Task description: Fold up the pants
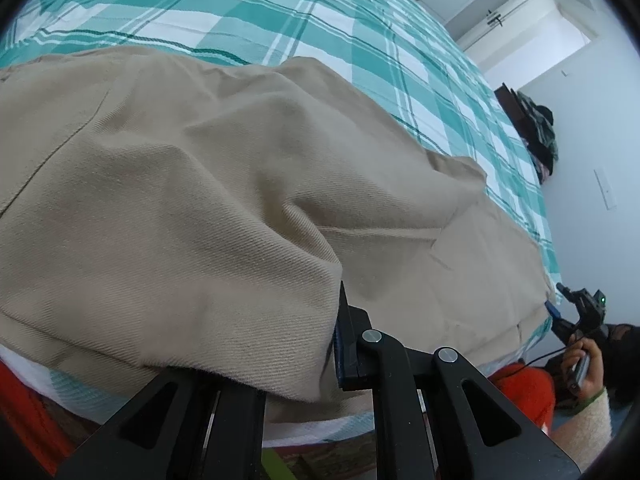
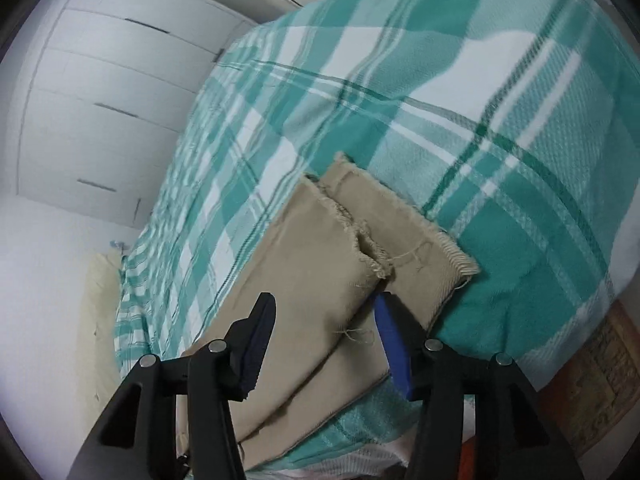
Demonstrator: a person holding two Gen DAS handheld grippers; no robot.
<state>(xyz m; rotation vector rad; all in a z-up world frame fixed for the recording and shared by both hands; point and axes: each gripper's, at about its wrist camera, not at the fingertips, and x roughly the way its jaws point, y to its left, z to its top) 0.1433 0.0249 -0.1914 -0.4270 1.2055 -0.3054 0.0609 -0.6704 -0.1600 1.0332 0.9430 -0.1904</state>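
Tan pants (image 1: 180, 184) lie on a bed with a teal and white plaid cover (image 1: 280, 12). In the left wrist view my left gripper (image 1: 332, 344) is shut on a raised fold of the pants near the bed's front edge; only its right finger (image 1: 348, 344) shows, the other is under the cloth. In the right wrist view the two frayed leg ends (image 2: 360, 236) lie side by side on the cover (image 2: 500, 140). My right gripper (image 2: 324, 344) is open, its fingers on either side of the leg ends, just above them. It also shows far right in the left wrist view (image 1: 576, 312).
White wardrobe doors (image 2: 100, 92) stand beyond the bed. A dark pile of clothes (image 1: 536, 132) sits at the bed's far corner. A patterned rug (image 2: 600, 380) lies on the floor by the bed. The person's orange clothing (image 1: 528, 396) is at the bed's edge.
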